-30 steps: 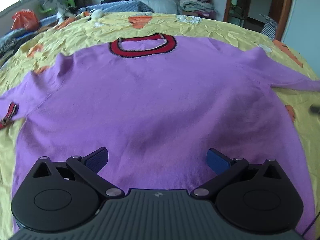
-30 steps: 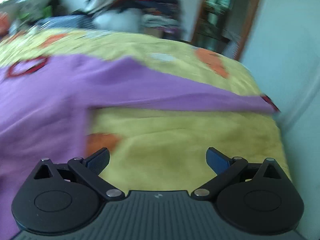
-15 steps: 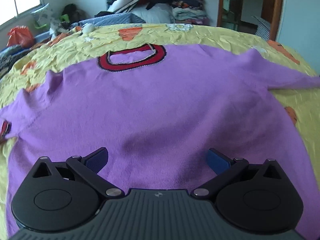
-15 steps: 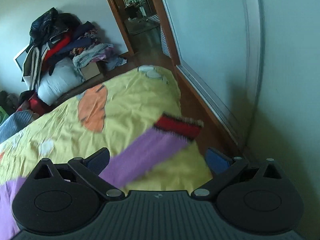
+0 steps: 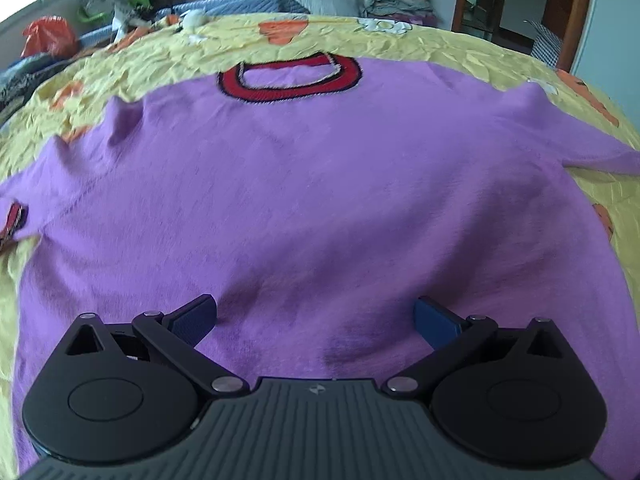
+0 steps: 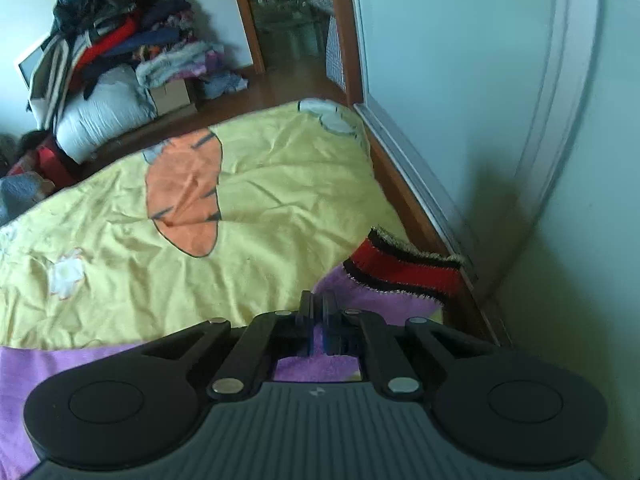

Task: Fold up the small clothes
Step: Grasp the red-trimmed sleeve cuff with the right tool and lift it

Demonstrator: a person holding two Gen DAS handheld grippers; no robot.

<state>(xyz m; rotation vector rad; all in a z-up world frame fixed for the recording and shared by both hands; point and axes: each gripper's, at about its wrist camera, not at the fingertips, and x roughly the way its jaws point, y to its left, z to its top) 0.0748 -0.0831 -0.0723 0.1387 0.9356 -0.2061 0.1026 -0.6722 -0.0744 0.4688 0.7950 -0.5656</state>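
Observation:
A purple sweater [image 5: 304, 184] with a red and black collar [image 5: 290, 78] lies flat on the yellow bedspread [image 5: 360, 40], collar at the far side. My left gripper [image 5: 316, 316] is open and hovers over the sweater's lower body, holding nothing. In the right wrist view the sweater's right sleeve [image 6: 360, 292] lies near the bed's right edge, ending in a red and black striped cuff [image 6: 404, 268]. My right gripper [image 6: 319, 310] is shut on the purple sleeve just behind the cuff.
The yellow bedspread [image 6: 260, 200] has orange carrot prints. A white wall [image 6: 500, 120] and baseboard run close along the bed's right edge. A pile of clothes [image 6: 112, 48] and an open doorway [image 6: 292, 12] stand beyond the bed's far end.
My right gripper has closed on the sleeve behind the cuff; it was open half a second ago. The left gripper stays open over the sweater, its view shifting slightly.

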